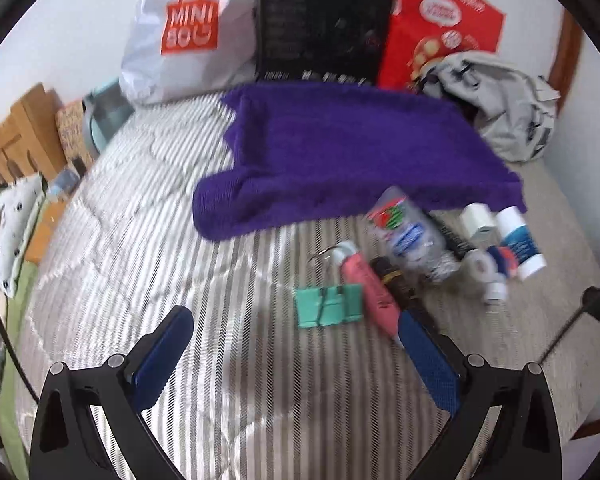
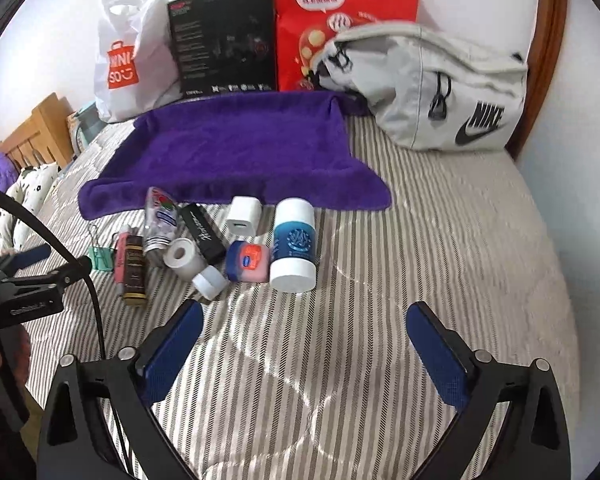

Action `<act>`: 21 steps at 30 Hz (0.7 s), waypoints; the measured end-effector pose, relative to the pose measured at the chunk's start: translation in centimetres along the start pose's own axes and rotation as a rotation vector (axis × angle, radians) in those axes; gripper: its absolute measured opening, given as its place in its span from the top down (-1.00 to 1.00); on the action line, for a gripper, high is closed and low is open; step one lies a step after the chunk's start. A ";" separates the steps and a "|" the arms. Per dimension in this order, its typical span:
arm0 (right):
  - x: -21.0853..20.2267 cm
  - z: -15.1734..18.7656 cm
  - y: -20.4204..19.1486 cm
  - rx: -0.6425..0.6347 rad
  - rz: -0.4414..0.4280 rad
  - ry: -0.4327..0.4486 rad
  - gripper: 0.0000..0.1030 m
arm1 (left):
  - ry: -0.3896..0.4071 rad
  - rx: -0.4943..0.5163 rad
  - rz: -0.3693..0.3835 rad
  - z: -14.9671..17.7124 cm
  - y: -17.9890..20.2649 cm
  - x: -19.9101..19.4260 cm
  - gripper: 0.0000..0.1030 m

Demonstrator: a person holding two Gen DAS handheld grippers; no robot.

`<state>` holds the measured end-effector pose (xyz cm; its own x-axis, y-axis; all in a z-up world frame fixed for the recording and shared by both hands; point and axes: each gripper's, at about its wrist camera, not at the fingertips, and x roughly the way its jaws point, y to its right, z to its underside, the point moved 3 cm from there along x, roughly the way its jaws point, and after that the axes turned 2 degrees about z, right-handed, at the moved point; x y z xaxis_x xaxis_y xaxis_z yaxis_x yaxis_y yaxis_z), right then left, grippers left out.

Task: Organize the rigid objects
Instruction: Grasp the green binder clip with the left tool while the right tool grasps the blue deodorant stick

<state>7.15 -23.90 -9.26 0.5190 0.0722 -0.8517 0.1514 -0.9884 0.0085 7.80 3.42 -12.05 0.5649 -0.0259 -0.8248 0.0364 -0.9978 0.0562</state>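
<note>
Both grippers hang released and empty over the bed (image 2: 440,216): left gripper (image 1: 296,344), right gripper (image 2: 304,332). The small items cluster just before the purple towel (image 2: 236,148). Start with the upright blue-and-white jar (image 2: 293,246), fingers square across its sides.

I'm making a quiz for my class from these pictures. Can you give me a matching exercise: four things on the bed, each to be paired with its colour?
Things:
1. towel
2. binder clip
3. charger plug
4. sports bag

Colours:
a. white
b. grey
c. purple
d. green

Pairs: 1-c, 2-d, 3-a, 4-b
</note>
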 end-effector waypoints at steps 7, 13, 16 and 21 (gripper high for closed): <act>3.2 -0.3 0.6 0.018 -0.017 -0.057 -0.89 | -0.044 0.012 -0.022 0.0 -0.3 3.4 -0.98; 4.7 -1.1 0.1 -0.008 -0.015 -0.064 -0.89 | -0.048 0.012 -0.030 -0.2 0.3 4.9 -0.99; 5.1 -1.7 0.1 -0.015 -0.003 -0.060 -0.89 | -0.024 0.007 -0.036 -0.2 0.3 5.1 -1.00; 5.5 -2.8 0.1 -0.013 -0.013 -0.044 -0.89 | 0.010 -0.004 -0.043 0.2 0.2 4.9 -1.00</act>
<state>12.39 -23.20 -12.52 0.4796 0.0791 -0.8739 0.1693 -0.9856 0.0037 10.41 3.09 -16.14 0.5710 0.0173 -0.8208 0.0639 -0.9977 0.0235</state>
